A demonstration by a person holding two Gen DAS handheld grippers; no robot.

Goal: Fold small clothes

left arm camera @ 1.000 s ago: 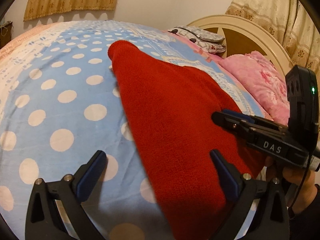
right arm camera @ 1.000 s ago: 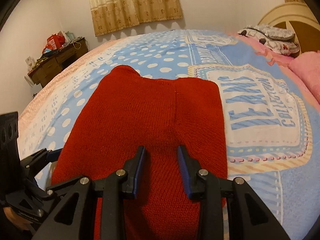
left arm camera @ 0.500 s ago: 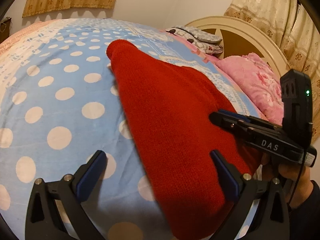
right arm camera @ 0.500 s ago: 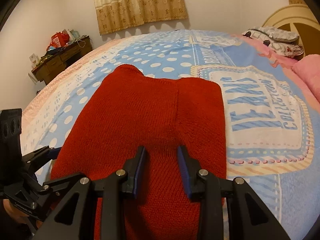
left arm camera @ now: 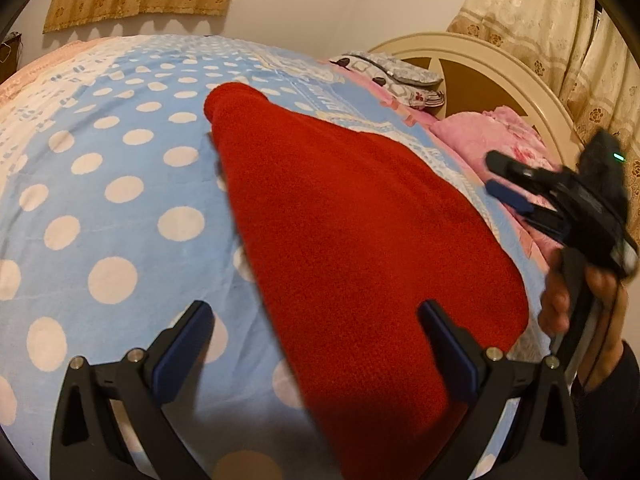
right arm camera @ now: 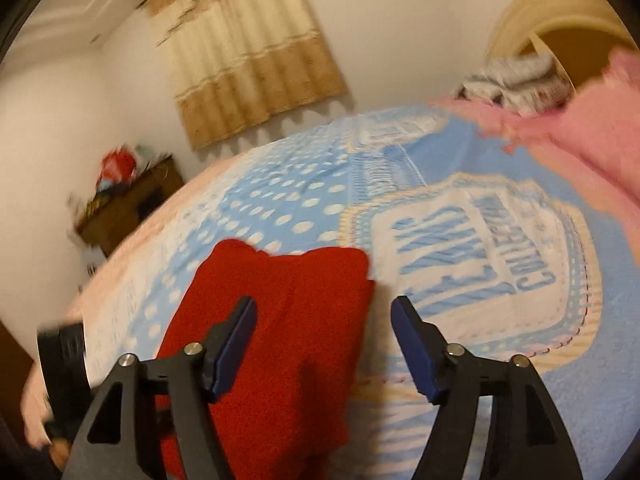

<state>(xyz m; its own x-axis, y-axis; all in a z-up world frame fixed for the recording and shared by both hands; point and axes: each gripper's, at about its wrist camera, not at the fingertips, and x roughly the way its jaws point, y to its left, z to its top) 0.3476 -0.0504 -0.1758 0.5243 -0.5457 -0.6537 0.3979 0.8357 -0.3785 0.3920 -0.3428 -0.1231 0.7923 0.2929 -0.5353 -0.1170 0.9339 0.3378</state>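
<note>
My left tongs (left arm camera: 316, 344) gape wide, empty, above the near end of the red knitted garment (left arm camera: 352, 232), which lies folded flat on the bed's blue polka-dot blanket (left arm camera: 100, 208). My right tongs (right arm camera: 324, 344) are spread apart too, gripping nothing, raised over the garment's right edge. Farther along lie a pink blanket (left arm camera: 492, 140) and a grey patterned pillow (left arm camera: 392, 74) against the cream headboard (left arm camera: 488, 64). A cluttered wooden desk (right arm camera: 132, 208) stands by the far wall.

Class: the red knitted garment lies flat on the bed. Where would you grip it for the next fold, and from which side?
Probably the red garment at its near hem corner, coming low from the front edge of the bed. It lies flat, so an edge is all the open left gripper can pinch.
</note>
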